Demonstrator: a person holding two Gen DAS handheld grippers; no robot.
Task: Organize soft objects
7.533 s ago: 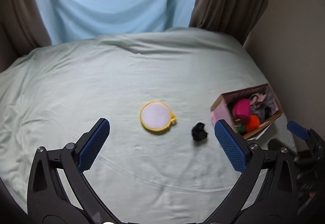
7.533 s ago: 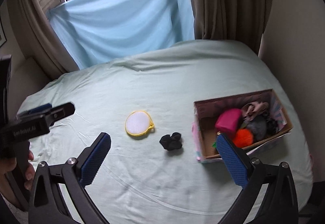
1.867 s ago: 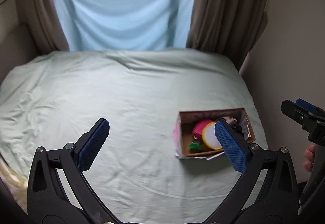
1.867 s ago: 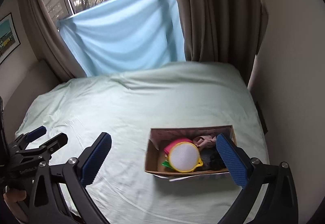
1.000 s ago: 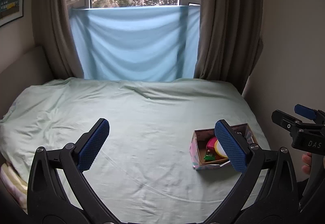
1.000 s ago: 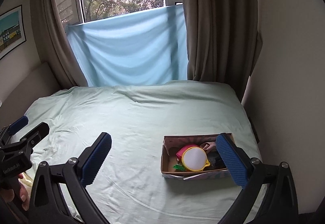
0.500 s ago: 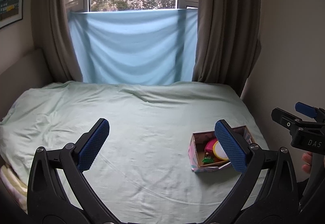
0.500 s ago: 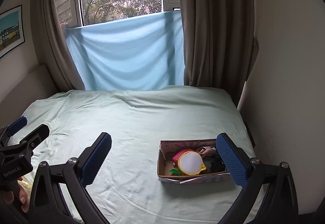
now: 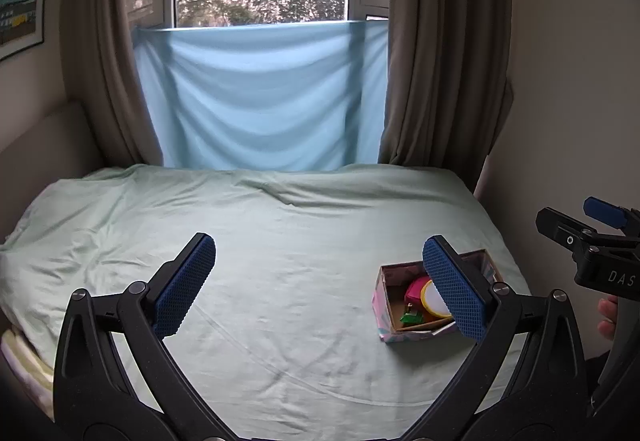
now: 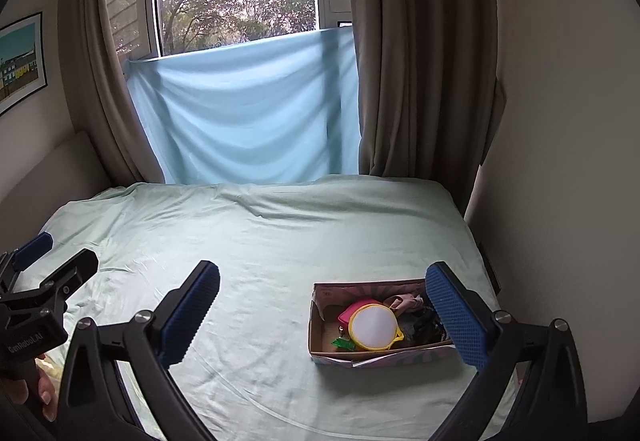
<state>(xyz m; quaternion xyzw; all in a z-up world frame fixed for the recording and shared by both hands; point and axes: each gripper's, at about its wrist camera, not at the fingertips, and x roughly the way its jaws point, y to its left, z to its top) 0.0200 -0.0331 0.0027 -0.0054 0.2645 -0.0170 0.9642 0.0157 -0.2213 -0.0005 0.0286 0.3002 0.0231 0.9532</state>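
Observation:
A small cardboard box sits on the pale green bed near its right edge. It holds a round white pad with a yellow rim, a pink item, a green item, a beige cloth and dark items. The box also shows in the left wrist view, partly behind a fingertip. My left gripper is open and empty, held well above the bed. My right gripper is open and empty, also held high and back from the box.
A light blue cloth hangs across the window between brown curtains. A wall runs close along the bed's right side. A headboard stands at the left. Folded bedding shows at the lower left.
The yellow-rimmed pad and the black item, earlier lying on the bed, are now in the box. Both grippers have pulled back and up, so the box looks smaller.

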